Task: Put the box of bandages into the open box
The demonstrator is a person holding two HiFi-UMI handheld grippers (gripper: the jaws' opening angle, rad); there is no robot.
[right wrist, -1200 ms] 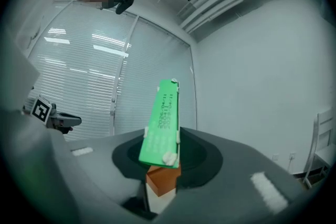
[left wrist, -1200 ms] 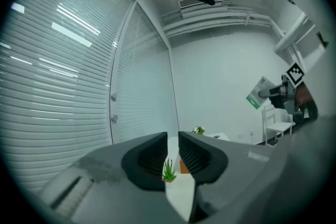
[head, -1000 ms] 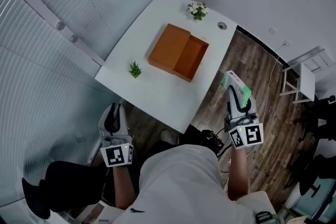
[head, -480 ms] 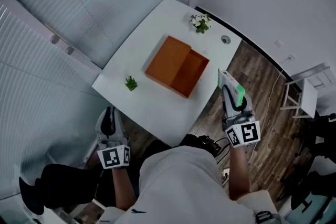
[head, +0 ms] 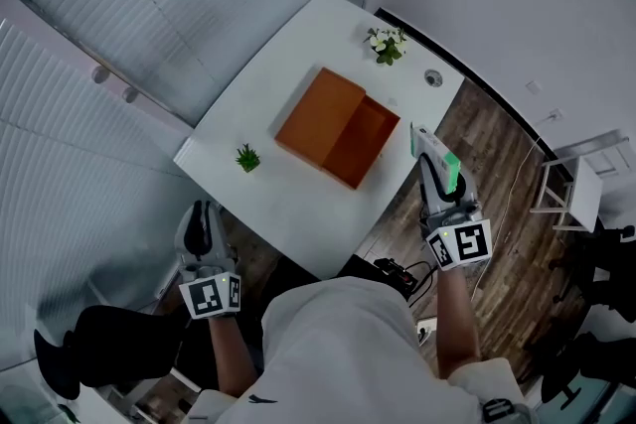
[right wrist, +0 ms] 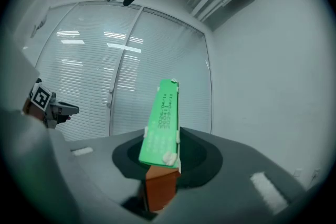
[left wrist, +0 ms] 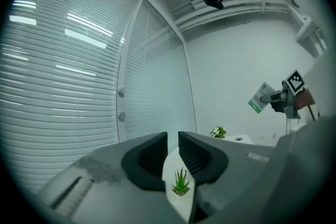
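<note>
The orange open box (head: 360, 139) lies on the white table (head: 298, 204), its lid (head: 318, 106) folded out flat to the left. My right gripper (head: 433, 176) is shut on the green and white box of bandages (head: 437, 157), held in the air just off the table's right edge, right of the open box. In the right gripper view the box of bandages (right wrist: 160, 123) sticks up between the jaws of the right gripper (right wrist: 160, 157), with the orange box (right wrist: 159, 191) below. My left gripper (head: 202, 218) hangs before the table's near corner. The left gripper (left wrist: 172, 147) has a narrow gap and holds nothing.
A small green potted plant (head: 247, 157) stands near the table's left edge, and a white-flowered plant (head: 387, 43) at the far corner beside a round cable hole (head: 432, 77). Window blinds (head: 119, 35) run along the left. A white rack (head: 576, 184) stands on the wooden floor at the right.
The right gripper has carried the box of bandages forward, closer to the table's right edge and the orange box. The left gripper has come slightly nearer the table. Neither grip has changed.
</note>
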